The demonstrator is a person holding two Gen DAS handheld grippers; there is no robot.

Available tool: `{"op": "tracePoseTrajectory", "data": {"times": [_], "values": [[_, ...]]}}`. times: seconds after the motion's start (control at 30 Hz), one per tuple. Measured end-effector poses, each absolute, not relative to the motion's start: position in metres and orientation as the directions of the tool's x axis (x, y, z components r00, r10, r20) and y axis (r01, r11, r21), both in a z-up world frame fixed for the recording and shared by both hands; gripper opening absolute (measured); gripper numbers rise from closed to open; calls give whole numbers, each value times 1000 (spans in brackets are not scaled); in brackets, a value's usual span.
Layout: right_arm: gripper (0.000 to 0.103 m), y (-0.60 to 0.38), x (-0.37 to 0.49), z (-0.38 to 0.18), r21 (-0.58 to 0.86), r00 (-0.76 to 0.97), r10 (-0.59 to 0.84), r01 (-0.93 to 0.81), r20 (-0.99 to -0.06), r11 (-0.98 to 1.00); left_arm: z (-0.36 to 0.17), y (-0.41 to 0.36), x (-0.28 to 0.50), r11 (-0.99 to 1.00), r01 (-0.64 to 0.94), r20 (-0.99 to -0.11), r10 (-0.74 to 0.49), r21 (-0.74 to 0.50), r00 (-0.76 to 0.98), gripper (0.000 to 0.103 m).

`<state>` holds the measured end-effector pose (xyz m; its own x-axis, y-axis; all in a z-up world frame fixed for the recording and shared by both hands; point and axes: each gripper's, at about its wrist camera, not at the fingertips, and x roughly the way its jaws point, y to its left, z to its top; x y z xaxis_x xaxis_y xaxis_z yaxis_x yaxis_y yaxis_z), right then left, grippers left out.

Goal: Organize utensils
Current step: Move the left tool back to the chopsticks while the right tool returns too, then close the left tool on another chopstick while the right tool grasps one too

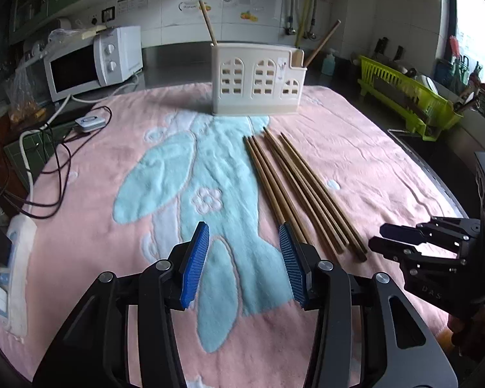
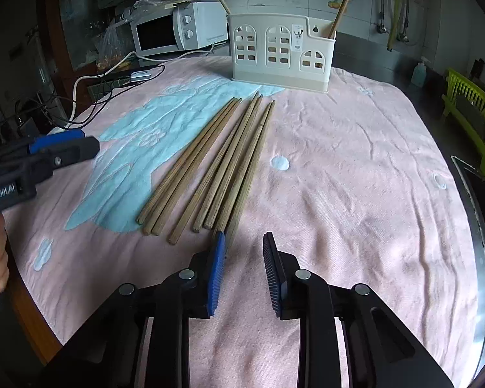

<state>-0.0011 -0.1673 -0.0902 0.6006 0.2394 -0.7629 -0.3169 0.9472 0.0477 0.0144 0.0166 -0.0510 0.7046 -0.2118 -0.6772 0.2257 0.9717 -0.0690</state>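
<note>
Several wooden chopsticks (image 1: 302,190) lie side by side on a pink and blue towel (image 1: 177,168); they also show in the right wrist view (image 2: 216,165). A cream utensil holder (image 1: 257,79) shaped like a house stands at the towel's far edge with two chopsticks upright in it; it also shows in the right wrist view (image 2: 279,51). My left gripper (image 1: 244,236) is open and empty, just left of the chopsticks' near ends. My right gripper (image 2: 244,242) is open and empty, just behind the rightmost chopsticks' near ends.
A white microwave (image 1: 93,61) stands at the back left, with cables and a power strip (image 1: 16,268) along the left edge. A green dish rack (image 1: 407,97) and a sink edge are on the right.
</note>
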Motion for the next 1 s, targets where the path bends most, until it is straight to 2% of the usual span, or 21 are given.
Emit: {"op": "tracePoseTrajectory", "data": {"times": [0.23,0.53,0.7,0.9,1.0], "values": [[20,-162,2,-95,69,583,253,-319,-772,945,-69,10,12,968,235,-707,-223,-82,672,46],[16,-156,5,-96,28,590,204,-293,-781,956,-77,9,10,966,235,-720,-240,-110,652,46],[10,-149,7,-97,33,586,214,-304,-782,952,-81,6,9,963,241,-723,-250,-119,643,46],[10,-153,13,-98,104,564,250,-279,-787,955,-82,8,9,963,237,-726,-251,-124,640,46],[10,-150,15,-100,88,563,235,-276,-792,957,-81,7,9,960,246,-723,-264,-134,639,46]]}}
